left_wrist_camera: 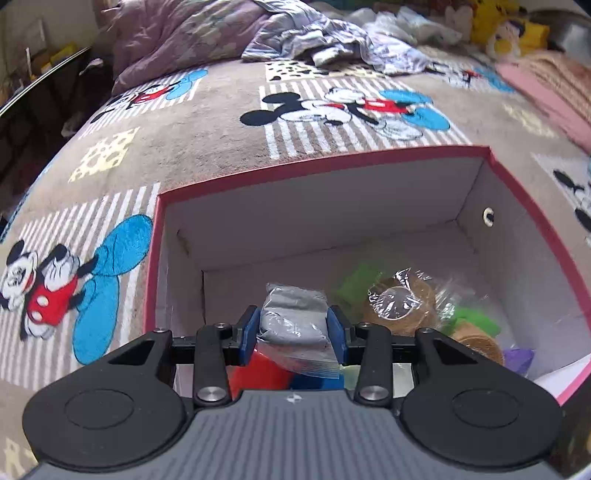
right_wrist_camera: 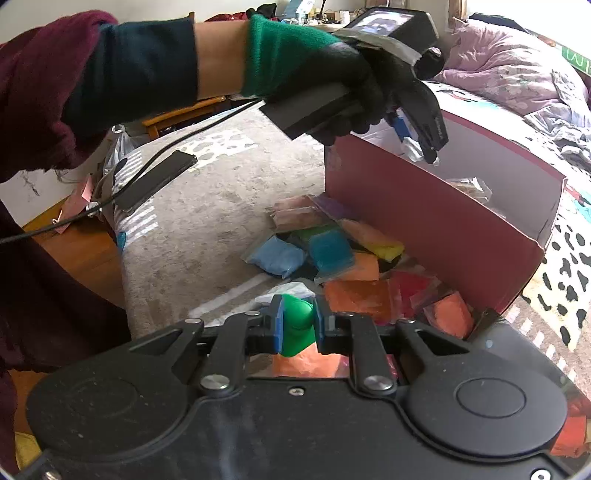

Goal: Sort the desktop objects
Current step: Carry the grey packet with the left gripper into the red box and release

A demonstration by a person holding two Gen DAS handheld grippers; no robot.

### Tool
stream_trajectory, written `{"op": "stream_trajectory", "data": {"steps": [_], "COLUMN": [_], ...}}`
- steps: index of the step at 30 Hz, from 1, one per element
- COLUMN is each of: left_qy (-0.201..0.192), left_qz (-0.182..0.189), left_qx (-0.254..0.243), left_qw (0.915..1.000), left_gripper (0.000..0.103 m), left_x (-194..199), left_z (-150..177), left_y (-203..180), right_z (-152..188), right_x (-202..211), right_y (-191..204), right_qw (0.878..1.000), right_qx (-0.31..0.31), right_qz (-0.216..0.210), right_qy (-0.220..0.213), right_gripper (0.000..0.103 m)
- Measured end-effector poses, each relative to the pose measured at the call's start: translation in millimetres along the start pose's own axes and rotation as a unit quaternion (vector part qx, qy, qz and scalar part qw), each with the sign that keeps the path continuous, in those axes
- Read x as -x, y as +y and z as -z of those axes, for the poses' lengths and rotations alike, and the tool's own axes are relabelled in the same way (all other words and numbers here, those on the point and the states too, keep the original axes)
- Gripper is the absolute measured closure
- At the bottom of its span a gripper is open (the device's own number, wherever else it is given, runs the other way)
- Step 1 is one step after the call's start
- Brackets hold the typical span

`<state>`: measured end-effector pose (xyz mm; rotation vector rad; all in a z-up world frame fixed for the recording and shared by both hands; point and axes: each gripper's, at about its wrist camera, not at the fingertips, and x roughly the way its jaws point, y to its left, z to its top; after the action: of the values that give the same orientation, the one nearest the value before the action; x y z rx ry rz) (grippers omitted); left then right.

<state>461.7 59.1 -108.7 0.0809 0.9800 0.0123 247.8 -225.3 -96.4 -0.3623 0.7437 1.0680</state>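
A: Left gripper (left_wrist_camera: 293, 328) up close, blue pads clamped tight on a grey packet (left_wrist_camera: 291, 314), a clear bag of grey stuff. It hangs just above the open mouth of the red-edged box (left_wrist_camera: 325, 160).

B: And right under it, inside the box, a red piece (left_wrist_camera: 258, 369) and a blue one just beside it, then a brown round item in crinkly clear wrap (left_wrist_camera: 400, 302), with green bits around that.

A: Over to the right gripper (right_wrist_camera: 297, 321), jaws pinched on a green packet (right_wrist_camera: 297, 326), low over the heap of coloured packets (right_wrist_camera: 332, 258) lying on the blanket.

B: That heap sits right against the box's near wall (right_wrist_camera: 424, 225): orange, red, blue, yellow, pink, all in clear bags.

A: Further back in the right wrist view, a gloved hand (right_wrist_camera: 332, 81) with a green cuff holds the left gripper out over the box rim.

B: Beyond the box, the cartoon-mouse blanket (left_wrist_camera: 221, 122) runs on to a rumpled purple quilt (left_wrist_camera: 177, 33) and yellow plush toys (left_wrist_camera: 506, 26) at the far edge.
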Motion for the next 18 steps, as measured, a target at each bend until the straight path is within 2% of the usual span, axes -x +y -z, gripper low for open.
{"op": "stream_trajectory", "data": {"steps": [12,15,18], "left_qy": [0.041,0.051,0.063], "left_qz": [-0.01,-0.002,0.005], "left_qx": [-0.003,0.006,0.016], "left_qw": [0.9991,0.9987,0.9979], "left_gripper": [0.064,0.064,0.059], "left_x": [-19.5,-21.8,-22.0], "left_z": [-0.8,0.4,0.0], "left_y": [1.6,5.1,7.1], "right_z": [-3.9,-4.2,-5.0], "right_x": [-0.2,-0.5,-0.3], "right_y": [-0.5,0.4,0.7], "right_qw": [1.0,1.0,1.0], "right_qx": [-0.008,-0.008,-0.008], "right_qz": [0.0,0.0,0.002], "right_qy": [-0.005,-0.003,-0.001], "right_gripper": [0.087,0.087,0.087]}}
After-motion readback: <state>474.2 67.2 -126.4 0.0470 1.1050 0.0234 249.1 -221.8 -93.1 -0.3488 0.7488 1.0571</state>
